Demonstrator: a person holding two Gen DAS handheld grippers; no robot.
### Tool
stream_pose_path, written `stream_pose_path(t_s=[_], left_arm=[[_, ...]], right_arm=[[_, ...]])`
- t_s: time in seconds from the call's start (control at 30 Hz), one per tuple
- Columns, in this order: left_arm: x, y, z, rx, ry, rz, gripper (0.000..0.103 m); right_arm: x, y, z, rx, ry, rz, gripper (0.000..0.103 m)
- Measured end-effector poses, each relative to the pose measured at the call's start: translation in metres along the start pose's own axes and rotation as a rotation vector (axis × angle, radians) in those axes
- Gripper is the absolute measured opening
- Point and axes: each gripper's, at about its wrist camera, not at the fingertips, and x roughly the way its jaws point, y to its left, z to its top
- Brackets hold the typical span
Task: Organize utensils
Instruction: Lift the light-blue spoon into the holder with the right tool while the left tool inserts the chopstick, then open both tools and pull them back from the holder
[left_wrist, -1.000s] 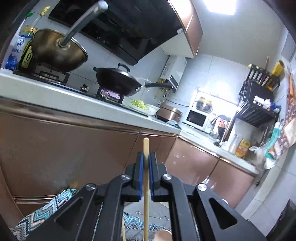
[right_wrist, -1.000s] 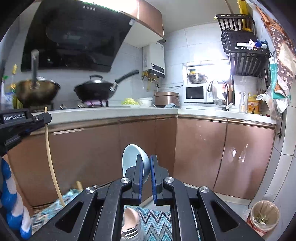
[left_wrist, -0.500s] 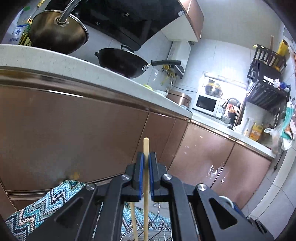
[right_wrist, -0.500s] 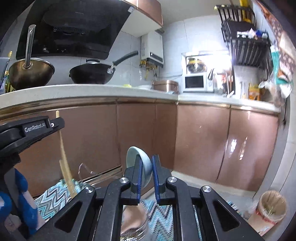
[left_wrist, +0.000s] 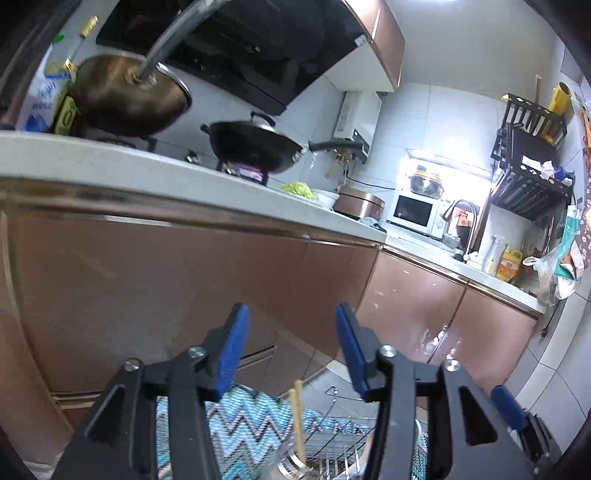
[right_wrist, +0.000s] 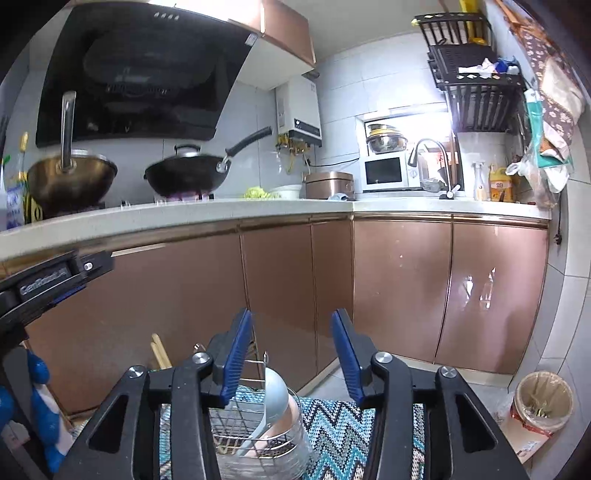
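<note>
My left gripper (left_wrist: 291, 350) is open and empty; a wooden chopstick (left_wrist: 297, 421) stands upright below it in a metal holder beside a wire rack (left_wrist: 332, 443). My right gripper (right_wrist: 291, 354) is open and empty; a pale blue ladle (right_wrist: 271, 398) stands below it, bowl up, in a clear jar (right_wrist: 273, 450) next to the wire rack (right_wrist: 232, 424). Wooden chopstick tips (right_wrist: 159, 350) show to the left. The left gripper's side (right_wrist: 55, 277) shows at the left edge of the right wrist view.
A zigzag-patterned mat (right_wrist: 369, 435) lies under the rack. Copper cabinet doors (right_wrist: 402, 291) and a countertop (right_wrist: 258, 210) with two woks (right_wrist: 188, 177) stand ahead. A bin (right_wrist: 543, 398) stands on the floor at the right.
Both grippers have opened. The left let go of the chopstick, which now stands in the holder. The right let go of the ladle, which now stands in the jar.
</note>
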Motion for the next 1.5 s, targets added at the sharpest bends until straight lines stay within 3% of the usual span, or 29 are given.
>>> stream_pose_path(t_s=[0.2, 0.47, 0.73, 1.3, 1.5], left_arm=[[-0.057, 0.01, 0.026, 0.018, 0.005, 0.052, 0.063], [-0.126, 0.028, 0.034, 0.027, 0.038, 0.096, 0.066], [-0.178, 0.04, 0.032, 0.061, 0.071, 0.142, 0.067], [-0.25, 0.068, 0.032, -0.001, 0.073, 0.176, 0.07], [-0.272, 0.075, 0.03, -0.022, 0.063, 0.183, 0.07]], right_arm=[[-0.043, 0.001, 0.021, 0.014, 0.0, -0.004, 0.061], [-0.096, 0.001, 0.035, 0.018, 0.025, 0.0, 0.079], [-0.146, -0.006, 0.047, 0.01, 0.011, -0.026, 0.086], [-0.214, -0.022, 0.041, 0.068, 0.013, -0.101, 0.101], [-0.242, -0.015, 0.041, 0.059, -0.066, -0.18, 0.103]])
